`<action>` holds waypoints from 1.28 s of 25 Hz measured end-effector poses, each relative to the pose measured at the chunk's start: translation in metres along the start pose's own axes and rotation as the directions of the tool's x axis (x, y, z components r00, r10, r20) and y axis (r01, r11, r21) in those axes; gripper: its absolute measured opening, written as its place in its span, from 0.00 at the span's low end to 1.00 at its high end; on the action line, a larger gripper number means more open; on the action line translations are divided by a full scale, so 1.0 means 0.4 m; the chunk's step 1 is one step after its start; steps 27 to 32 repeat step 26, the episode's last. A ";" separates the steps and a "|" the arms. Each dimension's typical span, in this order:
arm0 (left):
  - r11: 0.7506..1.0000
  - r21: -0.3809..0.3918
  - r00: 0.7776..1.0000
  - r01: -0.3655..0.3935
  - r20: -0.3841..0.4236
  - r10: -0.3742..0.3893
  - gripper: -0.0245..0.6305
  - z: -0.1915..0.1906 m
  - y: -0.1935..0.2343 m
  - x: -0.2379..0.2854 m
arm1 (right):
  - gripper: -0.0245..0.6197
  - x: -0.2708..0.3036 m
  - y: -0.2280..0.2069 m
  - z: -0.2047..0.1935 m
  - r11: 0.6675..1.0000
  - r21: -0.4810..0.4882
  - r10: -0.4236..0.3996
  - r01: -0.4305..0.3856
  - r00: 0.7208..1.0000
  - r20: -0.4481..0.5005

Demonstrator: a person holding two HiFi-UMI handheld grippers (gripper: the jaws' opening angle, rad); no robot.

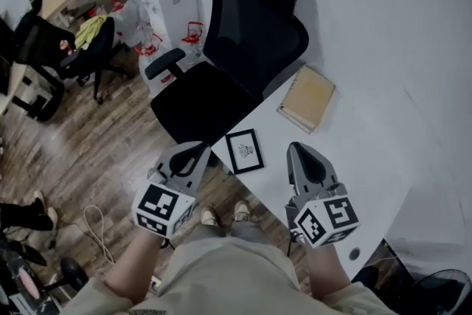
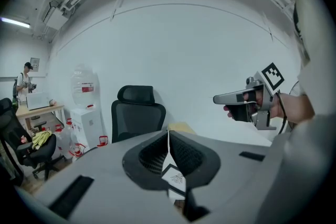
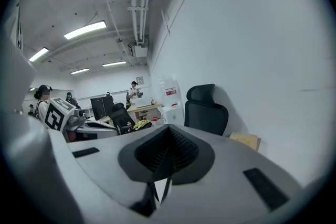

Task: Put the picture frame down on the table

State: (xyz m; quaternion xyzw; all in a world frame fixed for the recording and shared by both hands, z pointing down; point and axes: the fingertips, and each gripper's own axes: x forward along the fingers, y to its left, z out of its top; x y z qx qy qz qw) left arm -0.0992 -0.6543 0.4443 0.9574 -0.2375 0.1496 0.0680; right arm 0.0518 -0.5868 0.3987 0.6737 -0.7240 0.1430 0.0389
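Observation:
The picture frame (image 1: 244,151), black-edged with a white mat and a small drawing, lies flat on the white table (image 1: 383,122) close to its near rim. Nothing grips it. My left gripper (image 1: 198,150) hovers just left of the frame, off the table's edge, jaws closed together with nothing in them. My right gripper (image 1: 297,149) hangs over the table to the frame's right, also shut and empty. In the left gripper view, the frame (image 2: 175,180) shows low down, below the closed jaws of the left gripper (image 2: 168,136). The right gripper view shows the right gripper (image 3: 168,131) with jaws meeting.
A tan book (image 1: 307,97) lies on the table beyond the frame. A black office chair (image 1: 243,48) stands against the table's far-left edge. White boxes (image 1: 171,4) and a desk with people sit further back over wooden floor.

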 end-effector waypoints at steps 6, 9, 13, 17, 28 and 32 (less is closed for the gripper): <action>0.999 0.047 0.997 -0.021 0.081 0.018 0.08 0.101 -0.001 -0.068 | 0.07 -0.067 0.051 0.109 0.998 -0.001 0.055 -0.055 0.992 0.114; 0.998 0.062 0.994 -0.020 0.107 0.013 0.08 0.145 -0.014 -0.097 | 0.07 -0.084 0.066 0.137 0.997 -0.040 0.065 -0.060 0.989 0.135; 0.997 0.065 0.990 -0.034 0.138 0.025 0.08 0.174 -0.030 -0.124 | 0.07 -0.090 0.082 0.147 0.994 -0.073 0.090 -0.081 0.986 0.142; 0.996 0.047 0.986 -0.070 0.154 0.062 0.08 0.179 -0.019 -0.157 | 0.07 -0.077 0.116 0.172 0.986 -0.123 0.131 -0.112 0.979 0.156; 0.994 0.029 0.983 -0.109 0.150 0.104 0.08 0.183 0.012 -0.184 | 0.07 -0.044 0.150 0.197 0.974 -0.167 0.178 -0.152 0.972 0.151; 0.994 0.029 0.983 -0.109 0.150 0.104 0.08 0.183 0.012 -0.184 | 0.07 -0.044 0.150 0.197 0.974 -0.167 0.178 -0.152 0.972 0.151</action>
